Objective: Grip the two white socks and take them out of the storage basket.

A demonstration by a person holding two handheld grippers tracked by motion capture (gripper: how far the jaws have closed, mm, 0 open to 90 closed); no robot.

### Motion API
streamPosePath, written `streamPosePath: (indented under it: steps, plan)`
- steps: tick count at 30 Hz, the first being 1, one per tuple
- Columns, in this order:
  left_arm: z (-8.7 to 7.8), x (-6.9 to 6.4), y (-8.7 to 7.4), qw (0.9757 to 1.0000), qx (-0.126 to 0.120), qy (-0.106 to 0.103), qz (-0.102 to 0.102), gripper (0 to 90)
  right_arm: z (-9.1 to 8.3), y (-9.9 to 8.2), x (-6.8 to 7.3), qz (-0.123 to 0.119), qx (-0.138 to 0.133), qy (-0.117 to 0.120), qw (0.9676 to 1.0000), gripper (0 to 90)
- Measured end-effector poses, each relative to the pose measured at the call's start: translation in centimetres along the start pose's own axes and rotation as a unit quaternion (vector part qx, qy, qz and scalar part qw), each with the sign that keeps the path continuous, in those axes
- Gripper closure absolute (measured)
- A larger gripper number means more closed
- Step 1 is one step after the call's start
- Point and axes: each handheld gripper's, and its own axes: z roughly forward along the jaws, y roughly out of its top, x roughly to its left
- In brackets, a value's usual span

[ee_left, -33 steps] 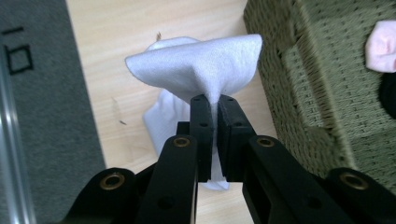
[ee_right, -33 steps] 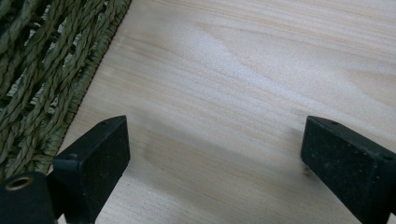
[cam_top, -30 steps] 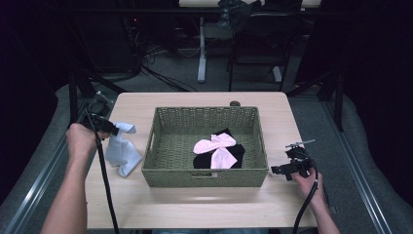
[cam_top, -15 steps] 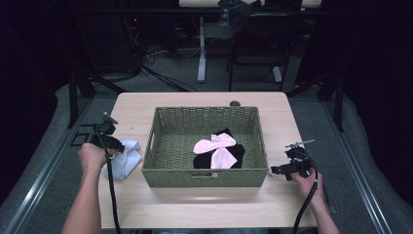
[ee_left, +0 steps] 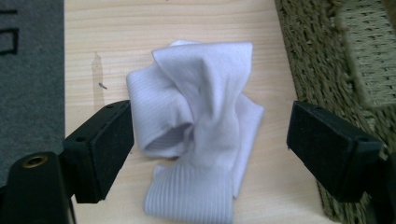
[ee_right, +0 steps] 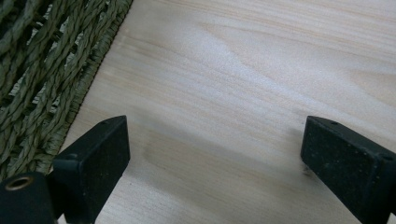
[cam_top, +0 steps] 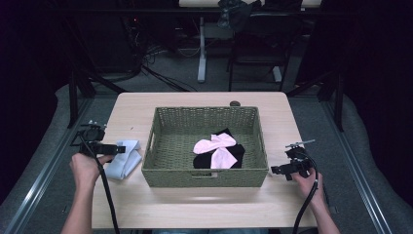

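The white sock [ee_left: 196, 126] lay crumpled near the table's [cam_top: 204, 209] left edge, just beside the basket [cam_top: 204, 173], between the left gripper's [ee_left: 210, 154] just-opened jaws, untouched; the right gripper [ee_right: 215, 163] stood open far off.

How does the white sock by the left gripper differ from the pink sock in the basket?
The white sock lies crumpled on the bare table, left of the wicker basket; the pink sock lies inside it. The white sock sits between the open left gripper, whose jaws have just been opening; the pink sock rests on a black garment, clear of both grippers. Both are soft, light-coloured socks.
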Motion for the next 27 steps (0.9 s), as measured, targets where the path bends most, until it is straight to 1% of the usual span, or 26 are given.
streamPosePath:
  steps: [2, 5, 7, 9, 11, 16, 18, 20, 21, 22, 24, 25, 27]
  plan:
    - [-0.6, -0.5, -0.8, 0.9999, -0.008, 0.005, 0.013, 13.8, 0.0, 0.0, 0.0, 0.000, 0.000, 0.000, 1.0000, 7.8]
    - [-1.5, -1.4, -2.3, 0.9994, -0.023, 0.010, 0.025, 8.2, 0.0, 0.0, 0.1, 0.000, -0.001, -0.001, 1.0000, 7.7]
    - [-1.8, -1.8, -3.4, 0.9990, -0.033, 0.015, 0.027, 6.0, 0.0, 0.0, 0.1, -0.001, -0.002, 0.000, 1.0000, 7.8]
    - [-1.8, -1.9, -4.5, 0.9987, -0.036, 0.015, 0.032, 4.8, 0.0, 0.0, 0.1, -0.003, 0.001, -0.001, 1.0000, 7.8]
    - [-1.6, -1.9, -5.6, 0.9986, -0.039, 0.018, 0.032, 3.7, 0.0, 0.0, 0.1, -0.004, 0.001, 0.000, 1.0000, 7.8]
    - [-0.8, -1.9, -8.2, 0.9988, -0.044, 0.016, 0.016, 1.2, 0.1, 0.0, 0.1, -0.002, 0.002, -0.003, 1.0000, 7.8]
    - [-0.5, -2.1, -9.4, 0.9984, -0.054, 0.017, 0.007, 0.2, 0.1, 0.0, 0.1, -0.001, 0.000, 0.000, 1.0000, 7.8]
    - [-0.3, -2.5, -10.3, 0.9981, -0.054, 0.026, 0.013, 0.2, 0.1, 0.0, 0.1, -0.001, 0.000, 0.000, 1.0000, 7.7]
    - [-0.1, -2.6, -10.8, 0.9977, -0.059, 0.031, 0.011, 0.2, 0.1, 0.0, 0.1, -0.001, 0.000, 0.000, 1.0000, 7.8]
    - [0.1, -2.7, -11.3, 0.9978, -0.058, 0.032, 0.009, 0.2, 0.1, 0.0, 0.1, -0.001, 0.000, 0.000, 1.0000, 7.8]
    - [0.4, -2.8, -11.8, 0.9979, -0.057, 0.031, 0.006, 0.2, 0.1, 0.0, 0.1, -0.003, 0.001, 0.000, 1.0000, 7.8]
    - [0.7, -2.9, -12.2, 0.9980, -0.055, 0.032, 0.006, 0.2, 0.1, 0.0, 0.2, -0.004, 0.002, 0.000, 1.0000, 7.8]
    - [0.9, -3.1, -12.3, 0.9981, -0.050, 0.034, 0.011, 0.2, 0.1, 0.0, 0.2, -0.004, 0.003, -0.002, 1.0000, 7.8]
